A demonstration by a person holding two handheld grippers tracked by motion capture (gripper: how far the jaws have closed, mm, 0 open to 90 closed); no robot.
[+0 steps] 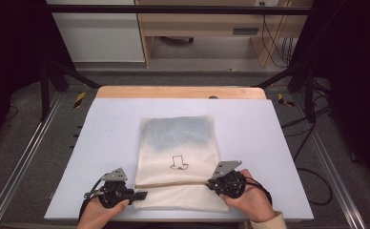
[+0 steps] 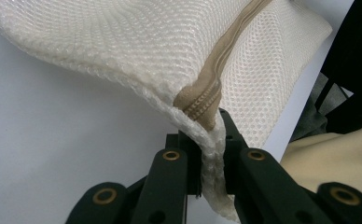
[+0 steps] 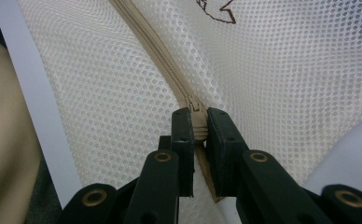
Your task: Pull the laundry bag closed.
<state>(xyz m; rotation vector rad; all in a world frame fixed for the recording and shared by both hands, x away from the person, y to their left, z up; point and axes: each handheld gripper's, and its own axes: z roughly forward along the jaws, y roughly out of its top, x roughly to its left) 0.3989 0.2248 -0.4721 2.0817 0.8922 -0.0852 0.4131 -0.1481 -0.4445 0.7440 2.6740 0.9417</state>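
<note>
Evidently both sets of jaws are clenched on the mesh bag (image 1: 179, 157): left gripper (image 2: 210, 154) at its corner, right gripper (image 3: 198, 133) probably on the zipper pull.

My left gripper (image 2: 212, 140) pinches the mesh bag (image 2: 137, 42) at its corner. The tan zipper (image 2: 209, 88) ends just above my jaws.

A cream mesh laundry bag (image 1: 178, 157) lies flat near the front middle of the white desk (image 1: 102, 138). A small dark line drawing (image 1: 178, 162) marks its centre, and something bluish shows faintly through its far half. A tan zipper (image 1: 173, 184) runs straight across its near end, closed along the stretch seen, pinched at both ends and lifted slightly there.
</note>
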